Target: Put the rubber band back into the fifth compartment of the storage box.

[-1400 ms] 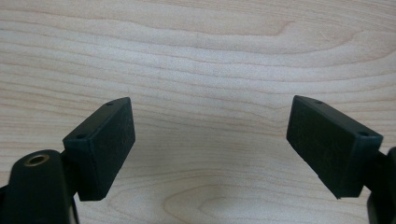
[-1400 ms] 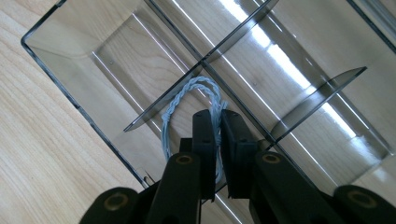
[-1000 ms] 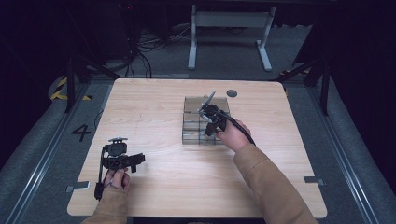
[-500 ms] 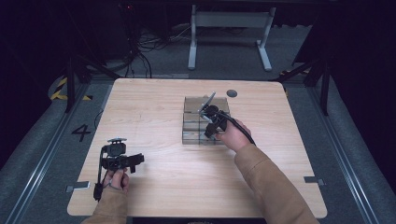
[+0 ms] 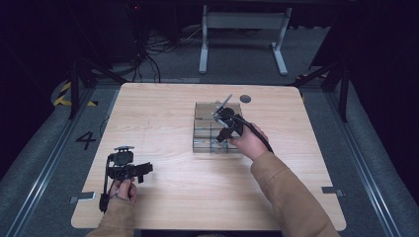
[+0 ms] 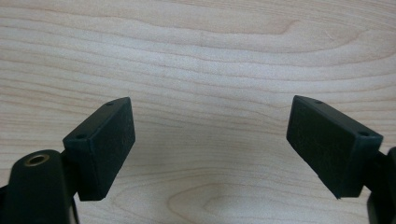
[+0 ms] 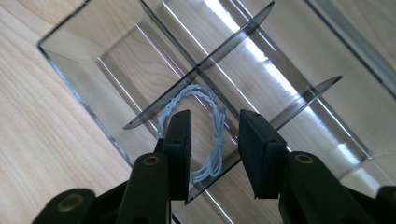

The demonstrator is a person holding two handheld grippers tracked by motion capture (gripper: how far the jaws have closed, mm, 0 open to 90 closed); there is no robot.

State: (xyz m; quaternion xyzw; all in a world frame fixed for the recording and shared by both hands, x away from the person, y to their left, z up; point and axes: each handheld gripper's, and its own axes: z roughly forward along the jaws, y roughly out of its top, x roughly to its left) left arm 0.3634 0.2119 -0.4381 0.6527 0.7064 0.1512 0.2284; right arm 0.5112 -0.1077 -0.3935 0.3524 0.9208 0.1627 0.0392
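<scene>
A clear plastic box [image 5: 198, 111] with crossing dividers stands on the wooden table [image 5: 158, 118], right of centre. My right gripper [image 5: 220, 138] dips into its near part. In the right gripper view, a light blue braided loop of cord [image 7: 191, 89] lies on the floor of one compartment of the box [image 7: 116, 60], beside a dark divider. The right gripper [image 7: 214, 116] is open, with its jaws either side of the loop's near half and just above it. My left gripper [image 5: 146, 170] rests at the table's front left. It stands open [image 6: 210, 105] over bare wood [image 6: 201, 46].
A small grey disc [image 5: 245, 98] is set in the table behind the box. Beyond the far edge stand a metal frame [image 5: 242, 29] and loose cables [image 5: 148, 54] on the floor. A painted 4 [image 5: 85, 139] marks the floor at the left.
</scene>
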